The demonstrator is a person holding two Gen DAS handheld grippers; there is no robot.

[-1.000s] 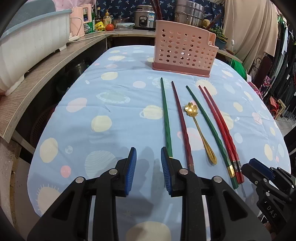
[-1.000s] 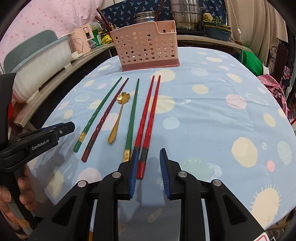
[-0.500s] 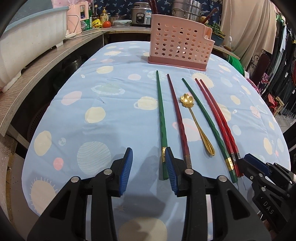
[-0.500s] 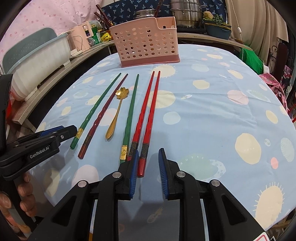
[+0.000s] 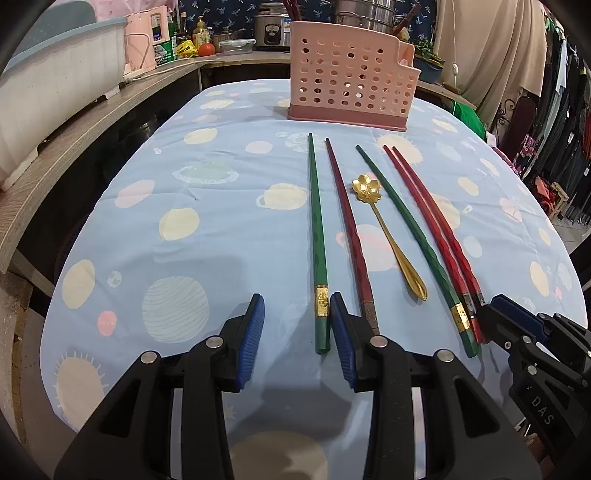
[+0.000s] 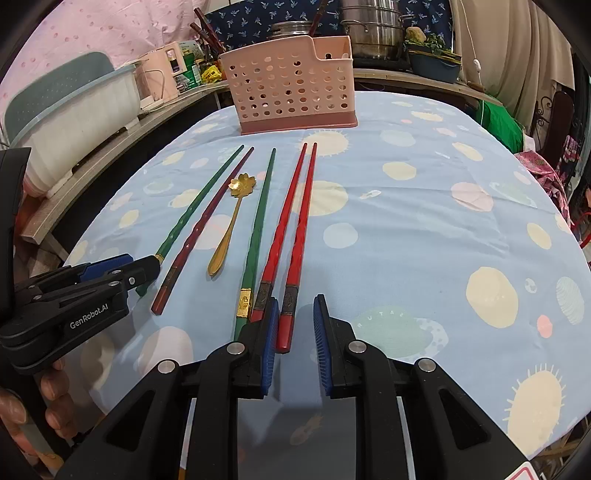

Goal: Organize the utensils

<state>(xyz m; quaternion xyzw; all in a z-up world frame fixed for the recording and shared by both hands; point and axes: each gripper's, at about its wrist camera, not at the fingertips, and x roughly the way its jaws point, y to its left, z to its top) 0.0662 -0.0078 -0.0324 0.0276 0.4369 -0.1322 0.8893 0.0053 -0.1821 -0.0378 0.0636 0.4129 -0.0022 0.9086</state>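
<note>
Several chopsticks and a gold flower spoon (image 5: 388, 236) lie side by side on the blue dotted tablecloth (image 5: 221, 229). My left gripper (image 5: 297, 336) is open, its jaws on either side of the near end of the leftmost green chopstick (image 5: 317, 236). A dark red chopstick (image 5: 347, 229) lies beside it. My right gripper (image 6: 293, 334) is open around the near end of the rightmost red chopstick (image 6: 299, 236), with its twin (image 6: 282, 225) and a green chopstick (image 6: 256, 229) just left. A pink perforated utensil basket (image 5: 347, 70) stands at the table's far end.
A wooden counter (image 5: 74, 136) runs along the left with a white tub (image 5: 55, 92), a pink appliance and bottles. Pots (image 6: 373, 29) stand behind the basket. Clothes (image 5: 561, 129) hang at the right. The table's near edge lies just under both grippers.
Both grippers have moved forward and lower over the table, so the near ends of the left green chopstick and the right red chopstick now lie between their open jaws.
</note>
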